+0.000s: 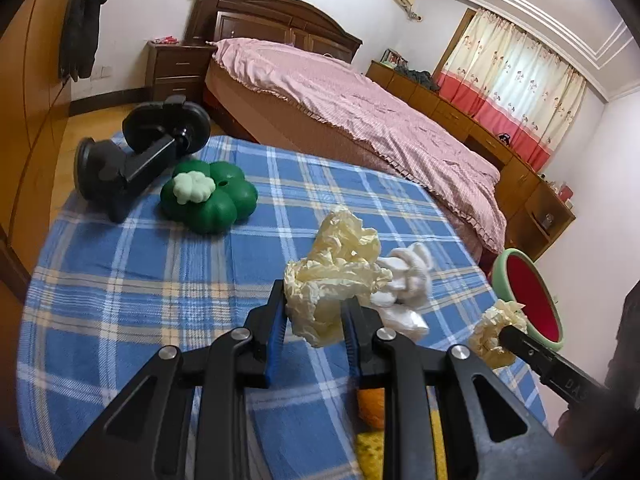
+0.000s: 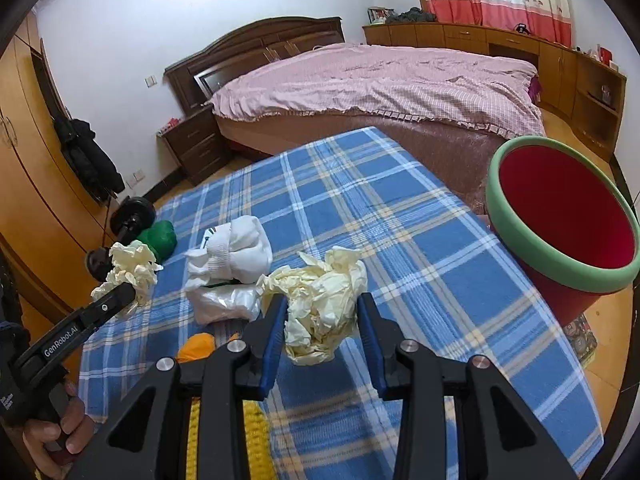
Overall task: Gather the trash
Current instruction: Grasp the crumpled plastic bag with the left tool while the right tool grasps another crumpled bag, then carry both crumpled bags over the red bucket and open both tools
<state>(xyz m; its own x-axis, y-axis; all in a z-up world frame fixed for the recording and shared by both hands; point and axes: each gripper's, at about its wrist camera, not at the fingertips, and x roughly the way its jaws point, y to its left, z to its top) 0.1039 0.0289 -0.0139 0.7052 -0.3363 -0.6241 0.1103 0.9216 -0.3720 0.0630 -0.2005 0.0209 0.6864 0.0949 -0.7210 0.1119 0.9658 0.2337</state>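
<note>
Left wrist view, lower centre: the left tongs (image 1: 314, 312) are clamped on a crumpled cream paper wad (image 1: 332, 276), both blue-lined fingers pressing its sides. In the right wrist view these tongs (image 2: 120, 292) enter from the lower left of the frame with their wad (image 2: 130, 264) raised above the tabletop (image 2: 400, 248).

Right wrist view, lower centre: the right tongs (image 2: 322, 320) grip a second cream paper wad (image 2: 320, 304), fingers tight against both flanks. The left wrist view shows them (image 1: 502, 334) at the right edge, their wad (image 1: 494, 330) just in front of the bin (image 1: 532, 300).

Just behind the tongs, a white sock bundle (image 2: 232, 256) rests on the blue plaid cloth, with a pale plastic bag (image 2: 226, 304) touching its near side. An orange object (image 2: 198, 346) lies near the bottom edge, partly hidden.

The red bin with green rim (image 2: 560, 216) stands at the right edge of the tabletop, mouth open and tilted toward the camera.

Farther back, upper left of the cloth: a green clover-shaped item (image 1: 208, 196) beside a black suction mount (image 1: 140, 148).

Beyond the tabletop, a bed with pink cover (image 1: 352, 108).
</note>
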